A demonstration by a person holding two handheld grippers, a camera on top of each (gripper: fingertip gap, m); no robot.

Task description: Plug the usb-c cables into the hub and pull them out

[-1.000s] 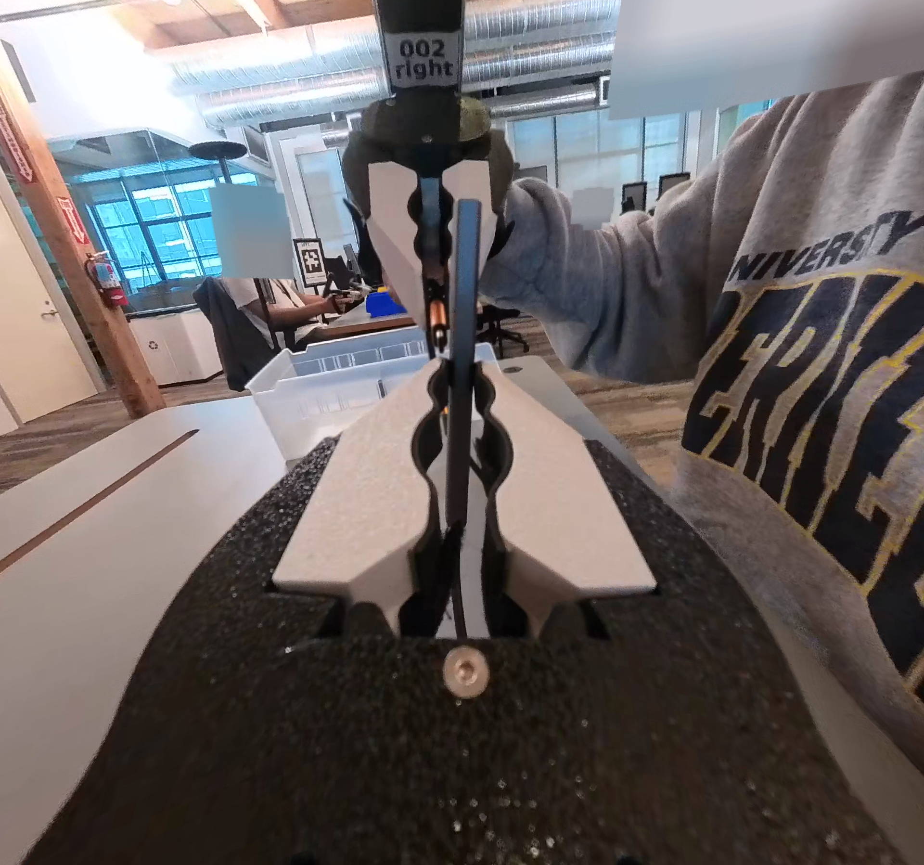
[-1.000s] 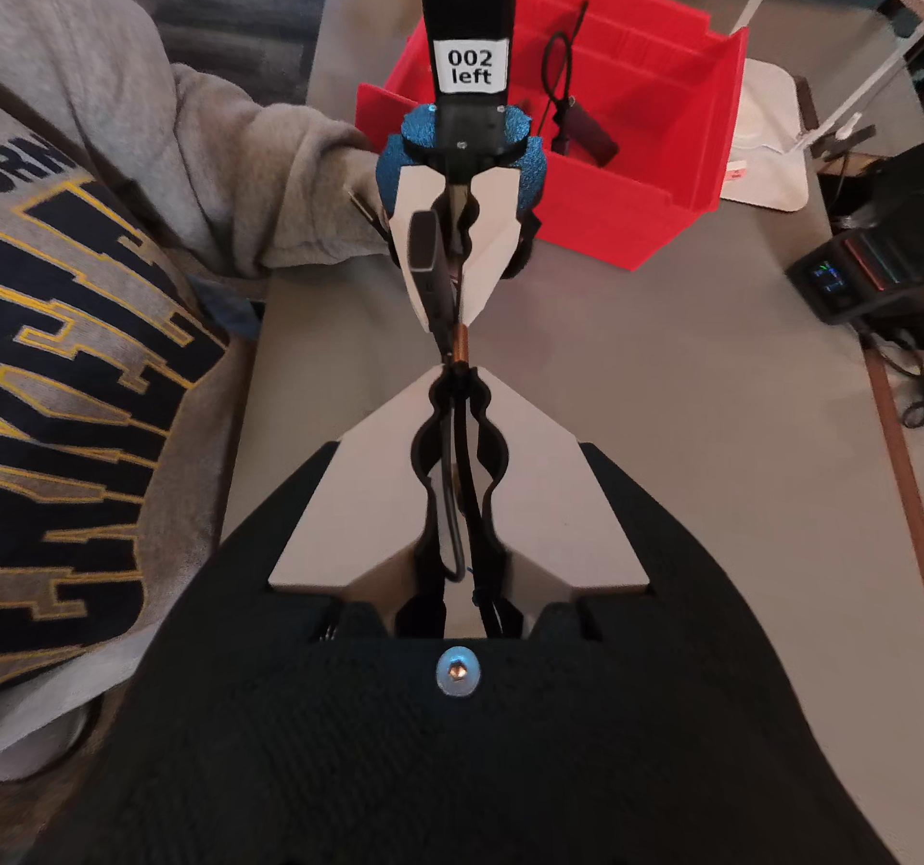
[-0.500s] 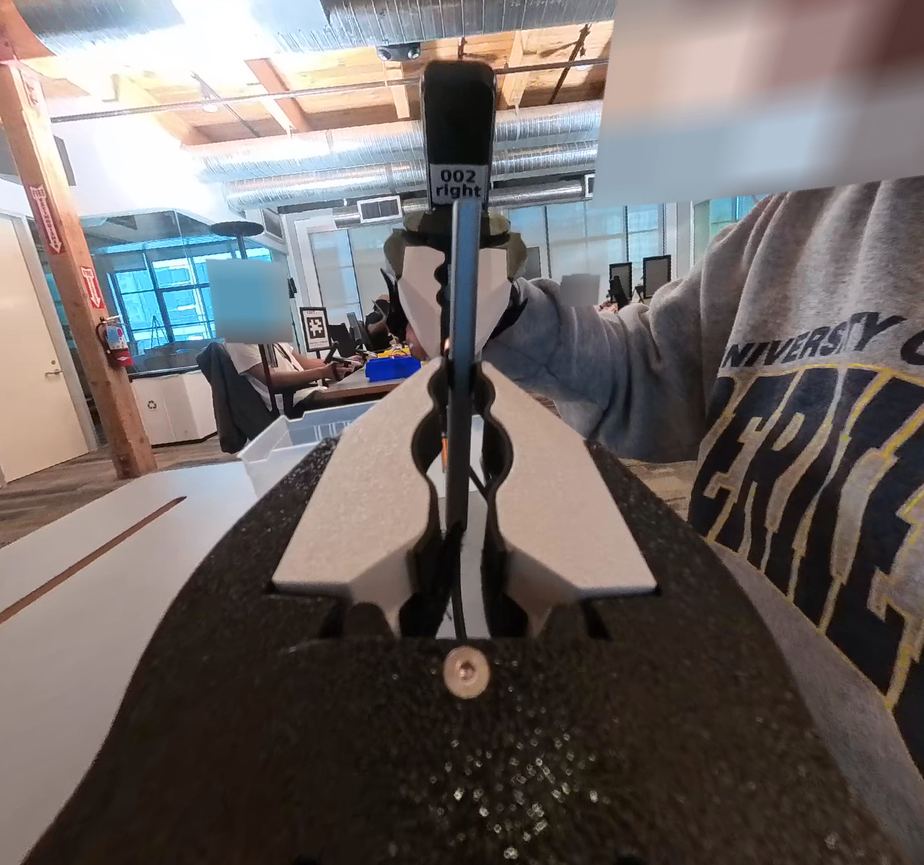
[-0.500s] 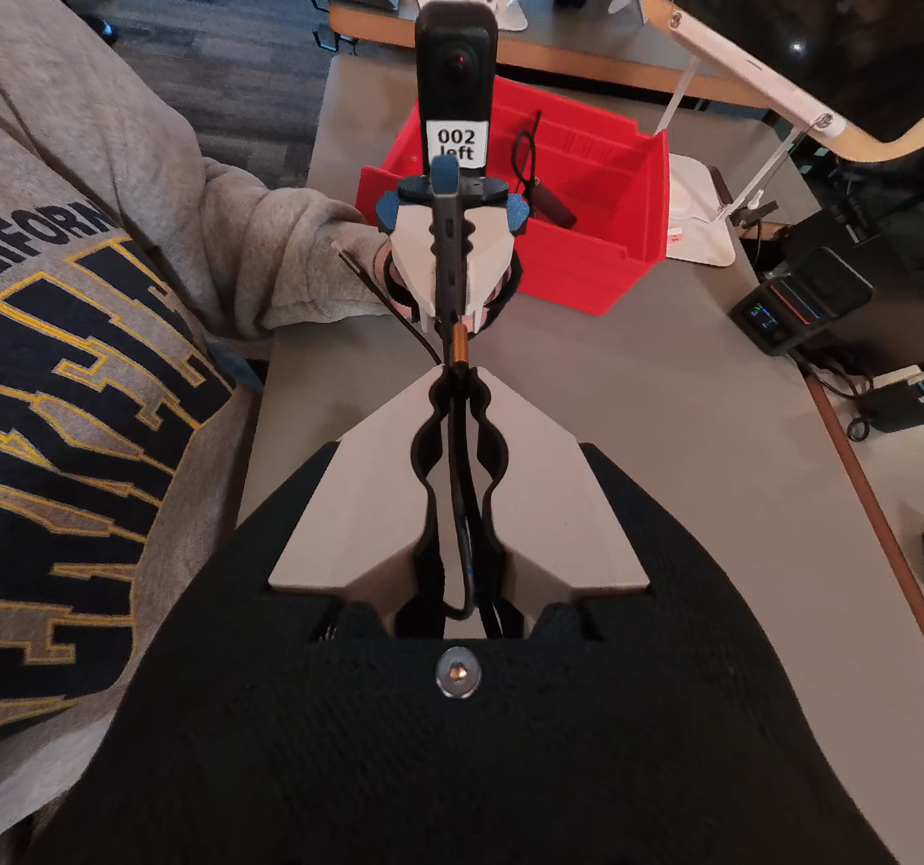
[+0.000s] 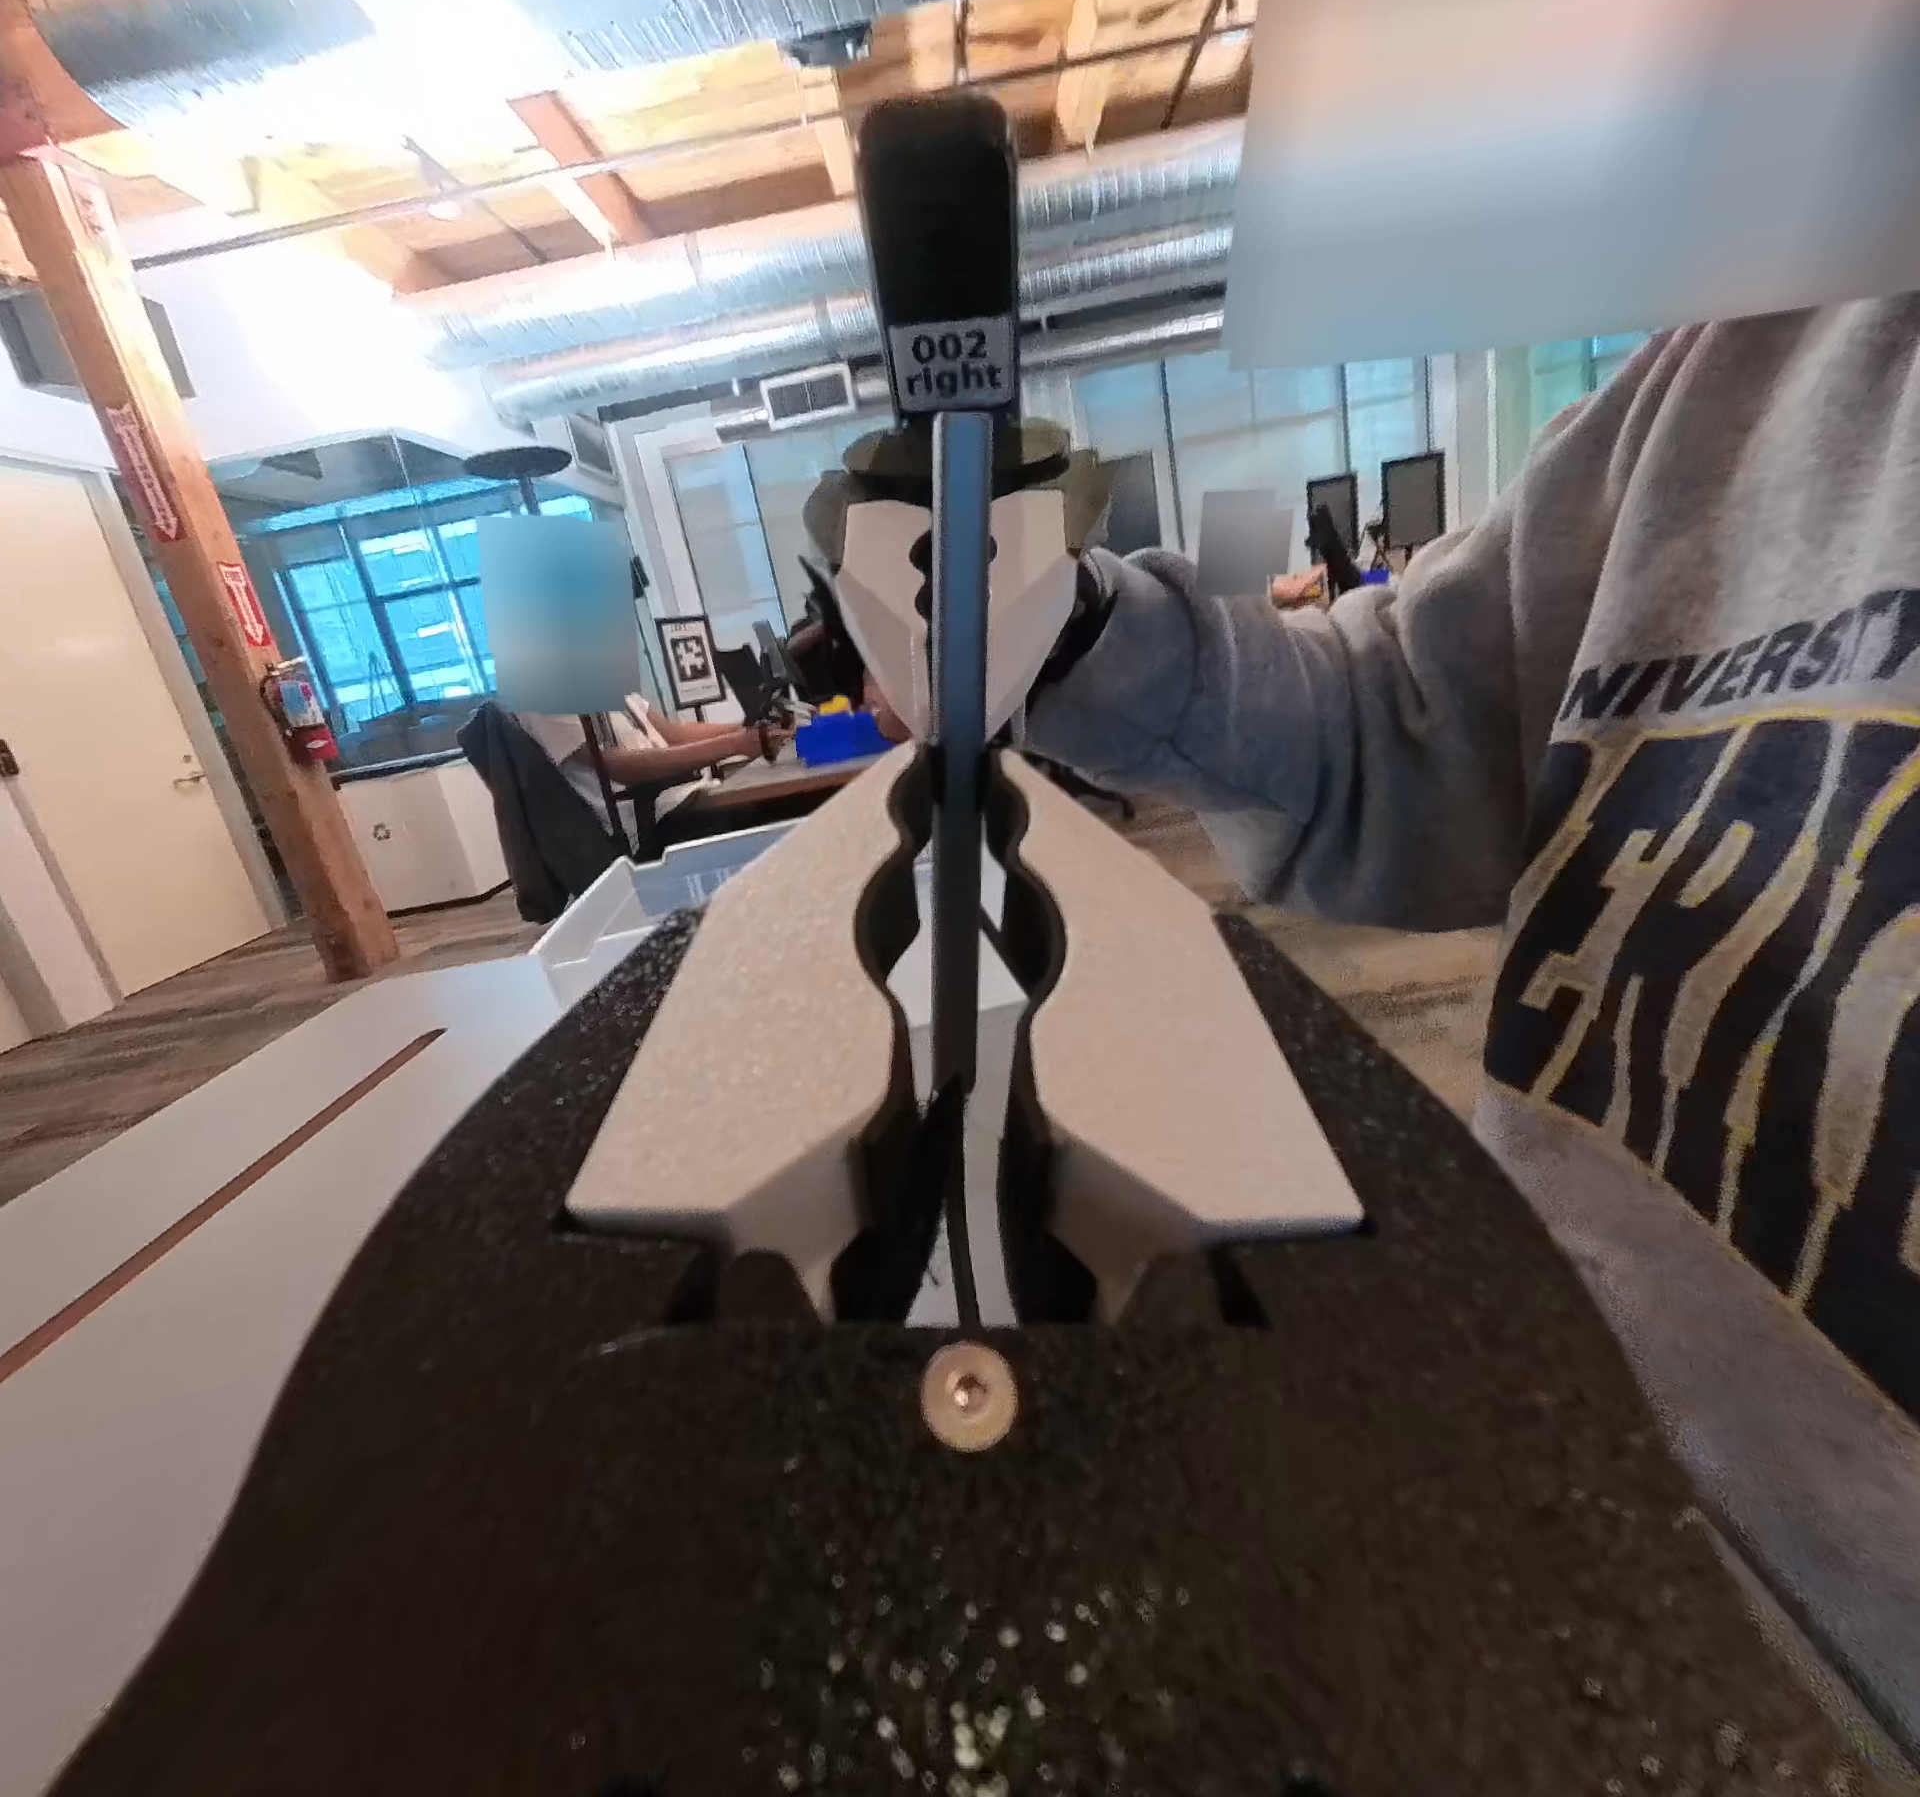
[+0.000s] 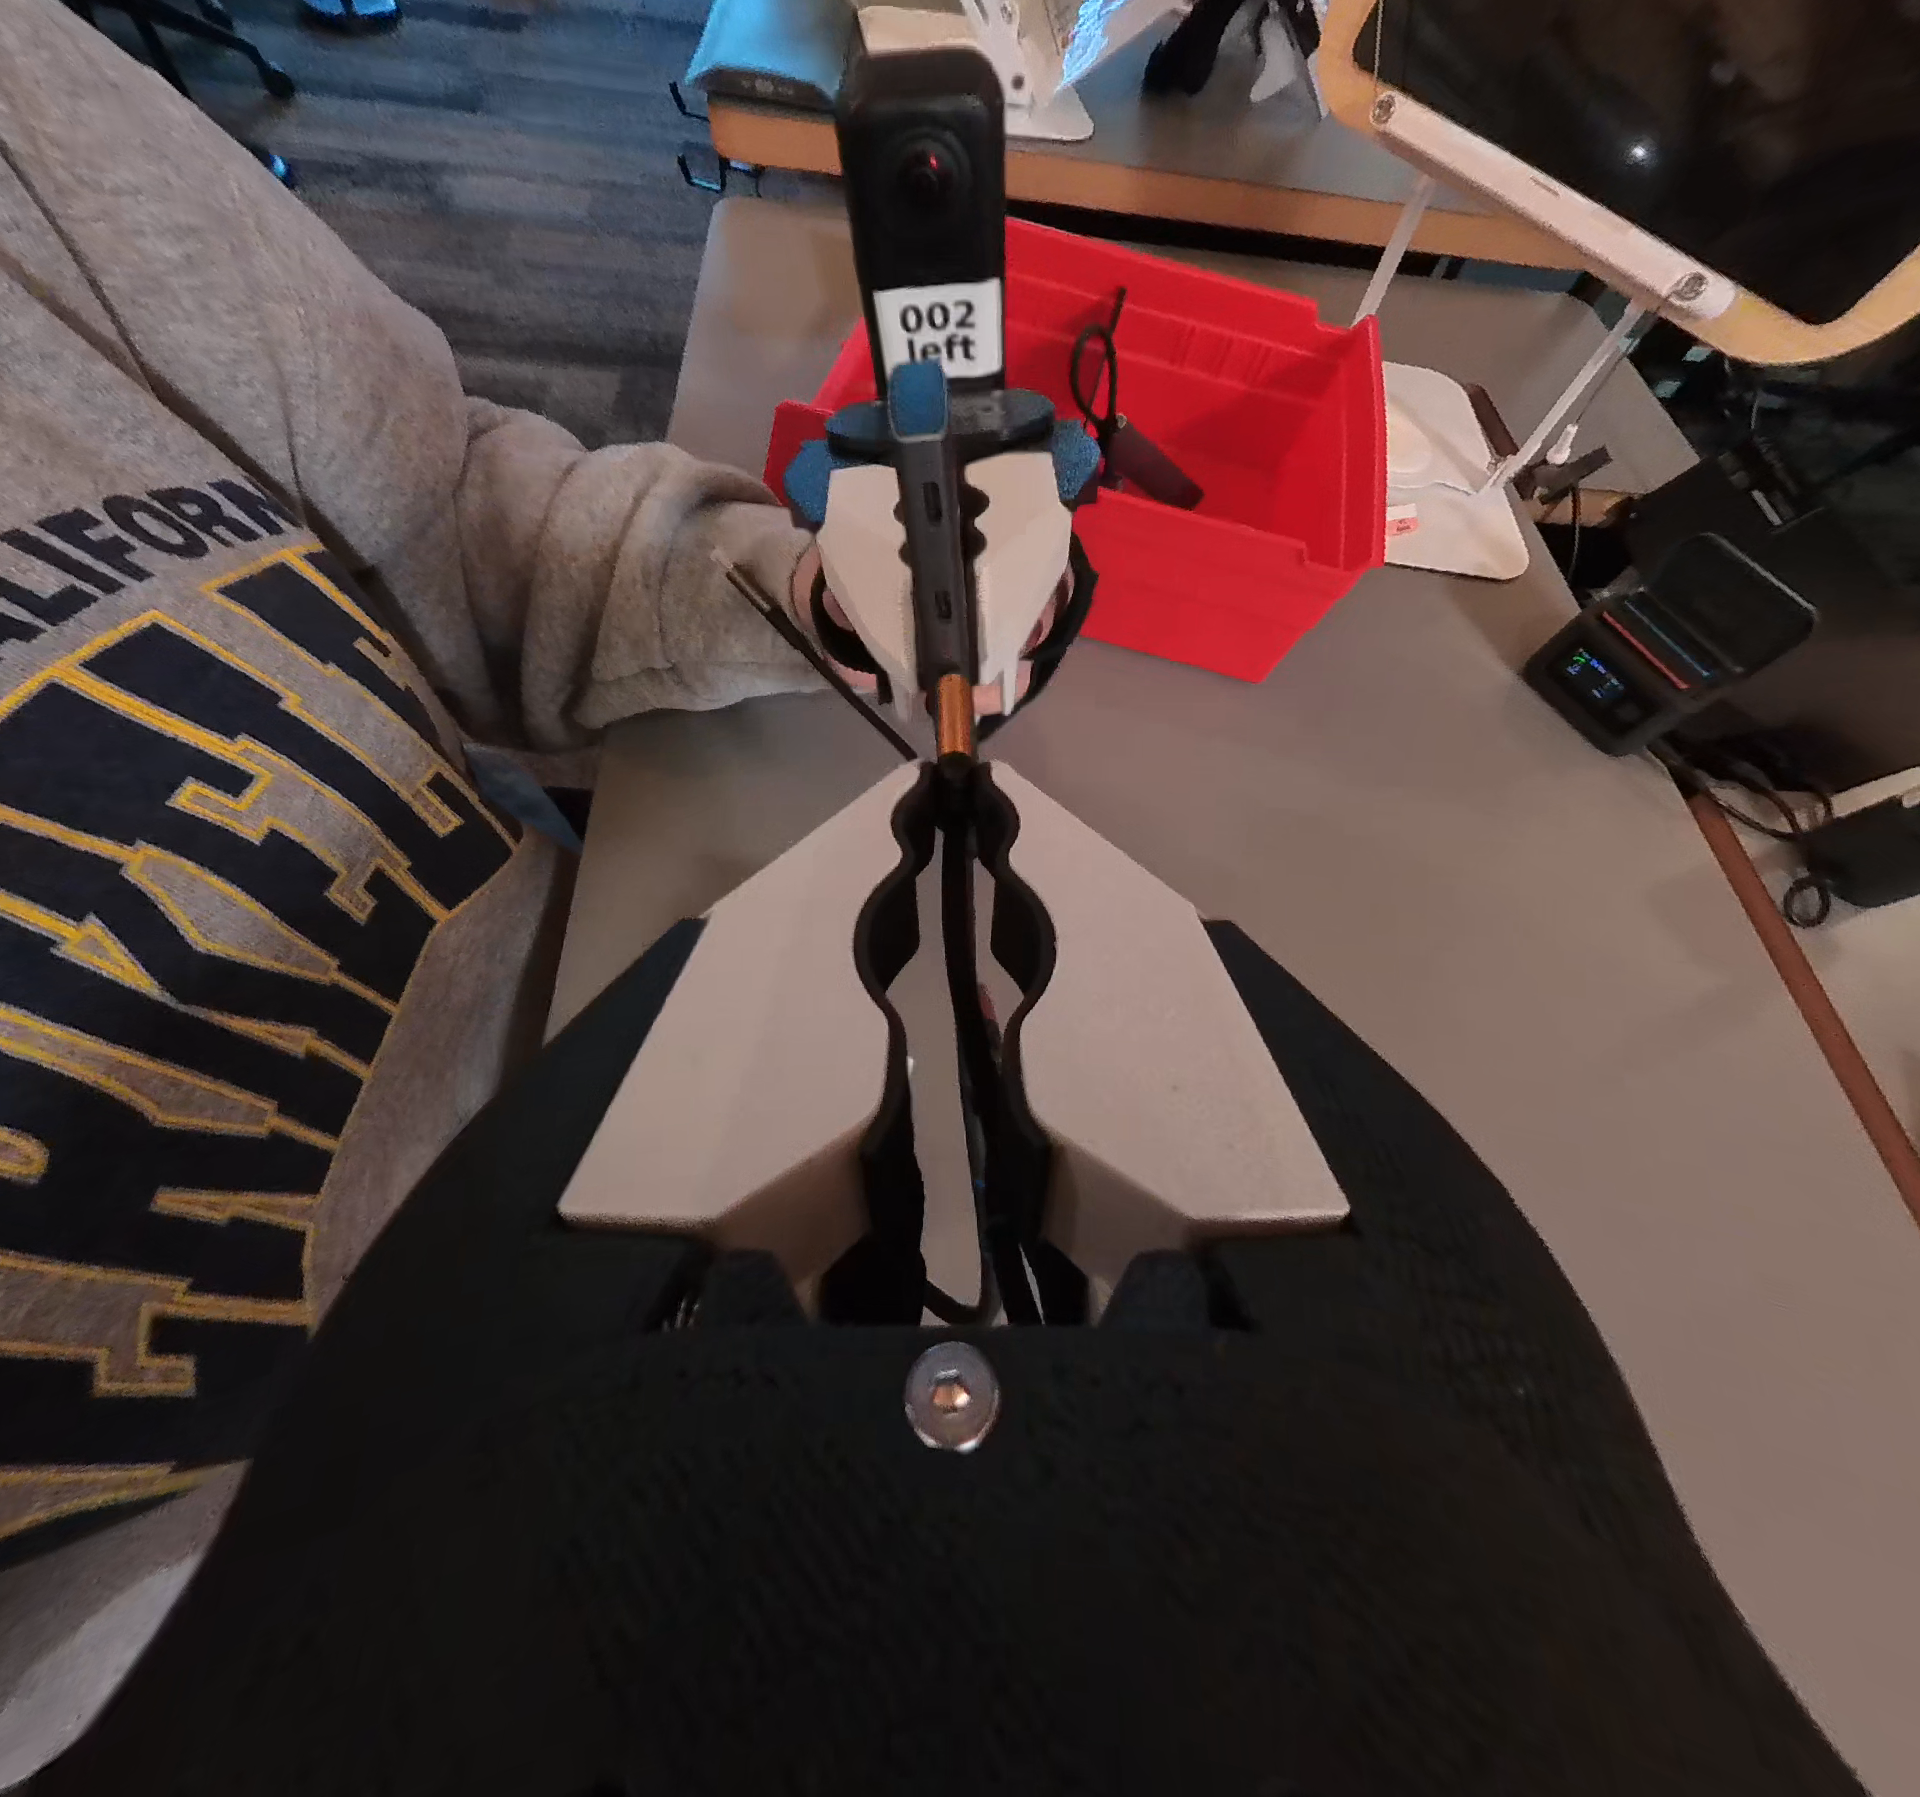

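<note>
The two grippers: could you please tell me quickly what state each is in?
Left gripper: closed on the hub.
Right gripper: closed on the usb-c cable, by its plug.

left gripper (image 5: 958,760): matt white plastic fingers on a rough, speckled black body
hub (image 5: 958,708): smooth, dark, satin-finished slab
cable plug (image 6: 952,719): shiny copper-toned metal collar
red bin (image 6: 1226,500): glossy moulded plastic
sweatshirt (image 6: 208,708): soft grey knit cloth
table (image 6: 1403,864): smooth matt grey top
</note>
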